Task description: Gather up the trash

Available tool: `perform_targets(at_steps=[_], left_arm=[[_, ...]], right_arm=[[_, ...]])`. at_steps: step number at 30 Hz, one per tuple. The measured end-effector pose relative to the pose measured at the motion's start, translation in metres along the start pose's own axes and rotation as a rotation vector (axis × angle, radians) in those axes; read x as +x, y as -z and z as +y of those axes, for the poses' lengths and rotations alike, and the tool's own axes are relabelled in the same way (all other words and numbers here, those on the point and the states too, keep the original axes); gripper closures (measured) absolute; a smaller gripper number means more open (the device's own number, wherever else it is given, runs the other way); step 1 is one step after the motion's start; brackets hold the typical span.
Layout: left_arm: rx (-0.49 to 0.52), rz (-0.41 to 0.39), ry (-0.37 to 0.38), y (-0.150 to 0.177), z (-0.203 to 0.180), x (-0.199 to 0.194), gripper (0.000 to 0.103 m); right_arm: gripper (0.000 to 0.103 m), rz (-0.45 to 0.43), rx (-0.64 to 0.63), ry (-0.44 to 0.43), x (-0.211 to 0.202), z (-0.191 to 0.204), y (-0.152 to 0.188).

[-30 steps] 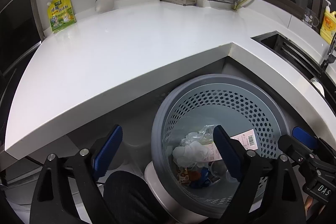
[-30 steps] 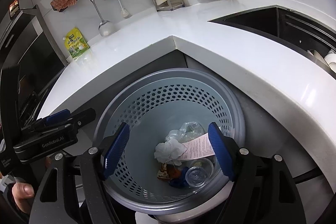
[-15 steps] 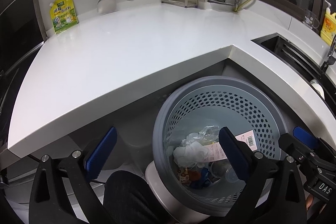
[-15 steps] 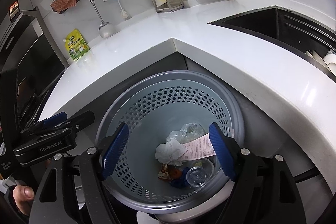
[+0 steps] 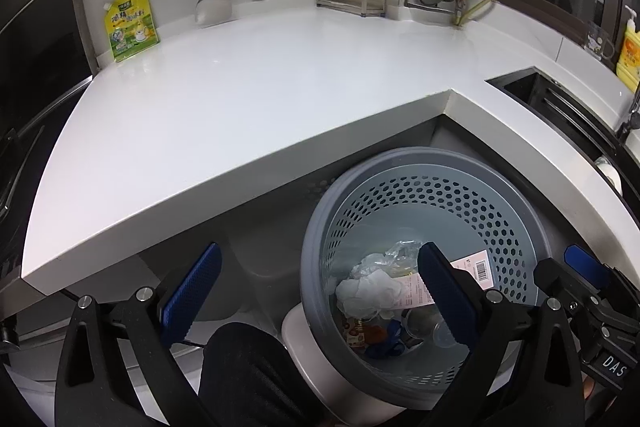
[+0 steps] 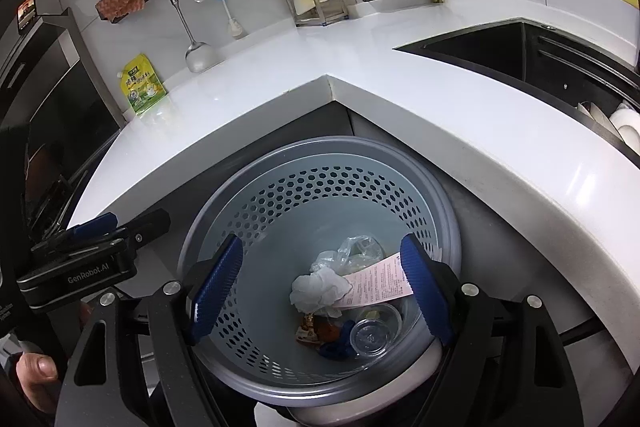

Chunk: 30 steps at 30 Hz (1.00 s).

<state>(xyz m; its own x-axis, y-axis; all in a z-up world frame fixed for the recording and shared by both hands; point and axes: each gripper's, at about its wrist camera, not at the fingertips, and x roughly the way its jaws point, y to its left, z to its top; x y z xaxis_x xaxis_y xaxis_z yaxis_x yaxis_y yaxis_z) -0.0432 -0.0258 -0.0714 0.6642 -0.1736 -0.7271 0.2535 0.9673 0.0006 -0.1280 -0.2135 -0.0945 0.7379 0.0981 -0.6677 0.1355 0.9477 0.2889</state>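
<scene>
Both our grippers hang over the bin (image 6: 320, 379), nothing between the pads. Left gripper (image 5: 320, 291) is spread fully wide. Right gripper (image 6: 320, 291) is fairly wide, jaws opening, empty. Trash sits at the bin bottom: crumpled tissue (image 6: 318, 289), receipt (image 6: 376, 283), clear cup (image 6: 370, 337), wrappers. Looks like a drop just finished; we'd pull both up clear of the rim, then scan the counter (image 5: 240, 99). Farther back, a yellow pouch (image 5: 130, 25) leans on the wall. Versus a second ago, left jaws stand wider; the trash hasn't moved.
</scene>
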Motion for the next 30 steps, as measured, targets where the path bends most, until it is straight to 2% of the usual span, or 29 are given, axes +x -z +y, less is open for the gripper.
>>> perform_targets(at_steps=[30], left_arm=[[-0.003, -0.008, -0.042, 0.001, 0.000, -0.006, 0.006]], right_arm=[[0.023, -0.040, -0.027, 0.060, -0.011, 0.004, -0.001]])
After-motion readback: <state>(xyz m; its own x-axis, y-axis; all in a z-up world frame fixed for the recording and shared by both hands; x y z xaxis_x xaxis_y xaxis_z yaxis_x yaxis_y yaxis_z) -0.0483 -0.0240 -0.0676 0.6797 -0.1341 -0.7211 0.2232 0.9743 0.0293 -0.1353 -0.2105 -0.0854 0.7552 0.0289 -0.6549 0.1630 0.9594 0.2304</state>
